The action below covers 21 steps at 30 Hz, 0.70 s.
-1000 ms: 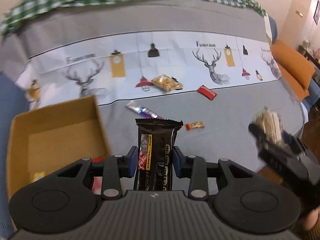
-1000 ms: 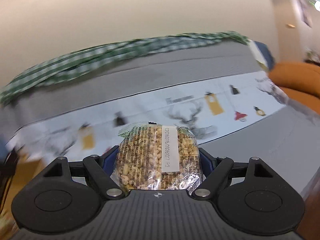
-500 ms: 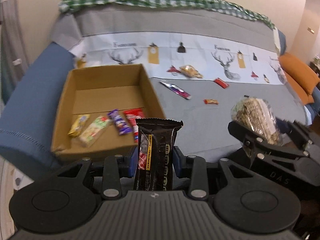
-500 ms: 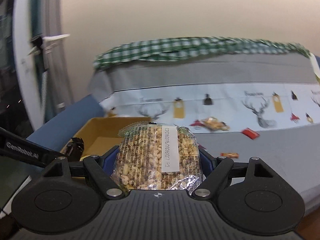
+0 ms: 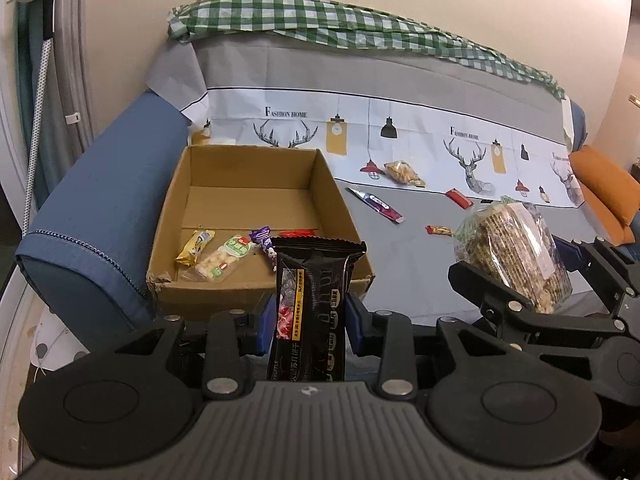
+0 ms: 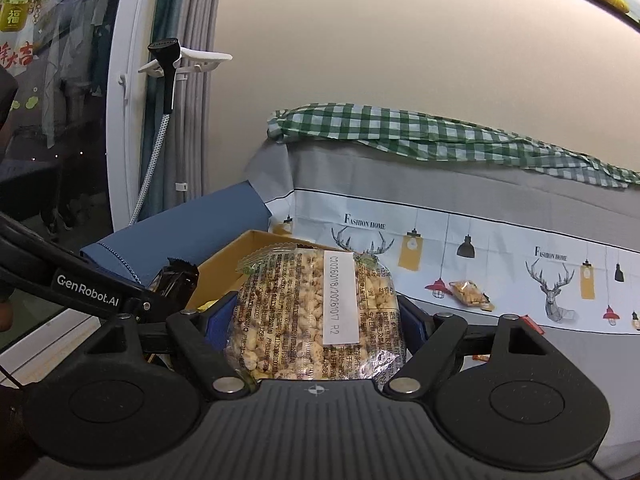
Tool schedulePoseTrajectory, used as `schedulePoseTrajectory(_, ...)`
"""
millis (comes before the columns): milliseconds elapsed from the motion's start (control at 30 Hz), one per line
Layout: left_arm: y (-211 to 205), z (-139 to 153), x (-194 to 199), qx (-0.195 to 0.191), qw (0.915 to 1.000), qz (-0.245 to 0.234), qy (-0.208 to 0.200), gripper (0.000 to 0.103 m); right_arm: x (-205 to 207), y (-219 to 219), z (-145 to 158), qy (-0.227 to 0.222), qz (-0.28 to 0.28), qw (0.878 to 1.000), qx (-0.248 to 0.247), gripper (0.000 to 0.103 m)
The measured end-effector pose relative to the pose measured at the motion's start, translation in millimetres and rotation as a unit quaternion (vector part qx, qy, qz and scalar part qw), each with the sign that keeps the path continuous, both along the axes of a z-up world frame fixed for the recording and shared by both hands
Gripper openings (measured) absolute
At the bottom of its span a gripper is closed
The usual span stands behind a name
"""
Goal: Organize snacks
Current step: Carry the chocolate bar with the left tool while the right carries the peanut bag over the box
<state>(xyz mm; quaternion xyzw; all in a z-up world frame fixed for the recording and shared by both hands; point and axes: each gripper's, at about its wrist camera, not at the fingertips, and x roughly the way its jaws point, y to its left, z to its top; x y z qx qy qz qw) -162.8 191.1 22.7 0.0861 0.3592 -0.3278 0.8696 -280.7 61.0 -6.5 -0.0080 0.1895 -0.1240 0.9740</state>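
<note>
Snacks are partly sorted: four small packs lie in the cardboard box [image 5: 188,208] on the sofa [image 5: 404,264]. The left gripper [image 5: 310,316] has its jaws clamped on a black biscuit pack [image 5: 314,304], the right gripper [image 6: 316,320] on a clear puffed-grain bag [image 6: 316,312], both near the box. Four more snacks wait on the sofa.

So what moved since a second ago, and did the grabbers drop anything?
Both grippers pulled back from the sofa and swung left toward the brown cardboard box. Nothing was dropped: the left gripper still clamps the black biscuit packet, the right gripper still clamps the clear puffed-grain bag. Loose snacks stayed put.
</note>
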Motion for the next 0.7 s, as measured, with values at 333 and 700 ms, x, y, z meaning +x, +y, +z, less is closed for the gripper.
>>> schedulePoseTrajectory(333, -2, -2, 2, 0.005, 1.0000, 0.002, 0.005, 0.040, 4, -3, -1, 0.003, -0.007, 1.000, 0.007, 0.081)
schedulePoseTrajectory(700, -3, -3, 9, 0.006, 1.0000, 0.004, 0.005, 0.040, 10, -6, -3, 0.009, -0.003, 1.000, 0.012, 0.081)
